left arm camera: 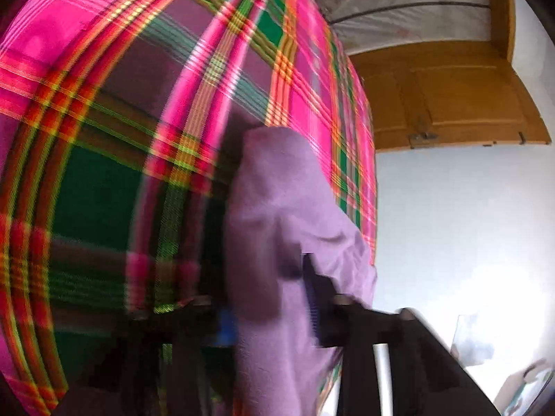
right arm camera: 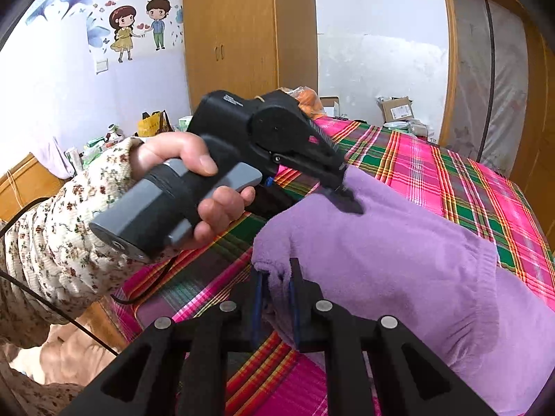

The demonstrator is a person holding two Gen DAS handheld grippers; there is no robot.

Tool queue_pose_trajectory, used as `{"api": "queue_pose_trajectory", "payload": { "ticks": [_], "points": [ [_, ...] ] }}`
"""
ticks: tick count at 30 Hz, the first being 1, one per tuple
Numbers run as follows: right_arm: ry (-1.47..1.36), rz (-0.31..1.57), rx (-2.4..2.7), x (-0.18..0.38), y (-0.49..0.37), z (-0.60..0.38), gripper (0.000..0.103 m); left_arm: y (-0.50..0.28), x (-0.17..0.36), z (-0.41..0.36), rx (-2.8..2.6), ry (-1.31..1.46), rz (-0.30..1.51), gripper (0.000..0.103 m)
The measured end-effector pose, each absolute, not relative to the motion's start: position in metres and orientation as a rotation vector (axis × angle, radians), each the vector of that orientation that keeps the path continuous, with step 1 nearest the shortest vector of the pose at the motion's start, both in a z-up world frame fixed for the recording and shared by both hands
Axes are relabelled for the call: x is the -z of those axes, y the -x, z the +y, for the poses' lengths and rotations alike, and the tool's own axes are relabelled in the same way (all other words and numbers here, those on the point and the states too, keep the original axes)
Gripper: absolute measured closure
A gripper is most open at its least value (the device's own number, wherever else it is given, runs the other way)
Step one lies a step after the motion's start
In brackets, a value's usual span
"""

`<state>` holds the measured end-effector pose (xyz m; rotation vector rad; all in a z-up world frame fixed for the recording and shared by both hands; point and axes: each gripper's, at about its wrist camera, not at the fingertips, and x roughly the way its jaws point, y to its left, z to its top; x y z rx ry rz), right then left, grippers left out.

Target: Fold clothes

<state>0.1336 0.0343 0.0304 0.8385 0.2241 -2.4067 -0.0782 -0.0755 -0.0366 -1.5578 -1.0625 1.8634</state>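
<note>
Plaid bed cover (right arm camera: 433, 159) carries a purple garment (right arm camera: 399, 242), both left claw (right arm camera: 341, 196) and right claw (right arm camera: 275, 298) clamped on its edge mid-fold; next, carry that edge across evenly.

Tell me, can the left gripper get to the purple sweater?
Yes, it looks so. The left gripper already has its jaws closed on the purple sweater lying on the plaid bedspread, and nothing stands in its way.
</note>
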Motion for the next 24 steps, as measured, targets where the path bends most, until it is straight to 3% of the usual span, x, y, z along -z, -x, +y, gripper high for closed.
{"api": "queue_pose_trajectory", "payload": {
  "ticks": [11, 24],
  "points": [
    [-0.833, 0.263, 2.376, -0.034, -0.134, 0.012, 0.090, 0.039, 0.018, -0.106, -1.942, 1.455, -1.062, 0.092],
    [-0.800, 0.295, 2.218, -0.036, -0.147, -0.047, 0.090, 0.017, 0.016, -0.197, -2.064, 1.435, -1.112, 0.092]
  ]
}}
